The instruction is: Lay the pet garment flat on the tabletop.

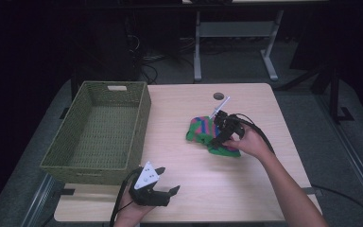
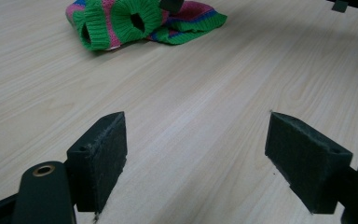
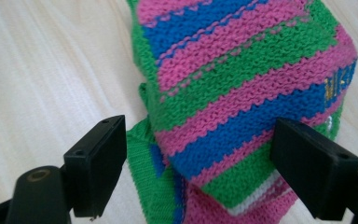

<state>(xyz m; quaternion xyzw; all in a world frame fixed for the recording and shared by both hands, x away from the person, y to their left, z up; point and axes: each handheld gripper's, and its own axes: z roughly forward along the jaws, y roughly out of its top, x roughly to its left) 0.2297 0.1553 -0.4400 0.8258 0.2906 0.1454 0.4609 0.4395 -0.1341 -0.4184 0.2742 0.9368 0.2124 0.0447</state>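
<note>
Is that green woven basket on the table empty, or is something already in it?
Empty. In the high view the basket shows only its bare woven floor; the striped knitted garment lies outside it on the table.

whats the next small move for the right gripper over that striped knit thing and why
Probably lower the right gripper a little and close on the striped knit garment. Its jaws stand open on either side of the fabric, not yet pinching it. The garment lies crumpled on the table, and the left gripper rests open near the front edge, beside the woven basket.

Bare tabletop [image 1: 246, 179] lies open; the basket [image 1: 71, 142] walls off the left, seemingly.
</note>
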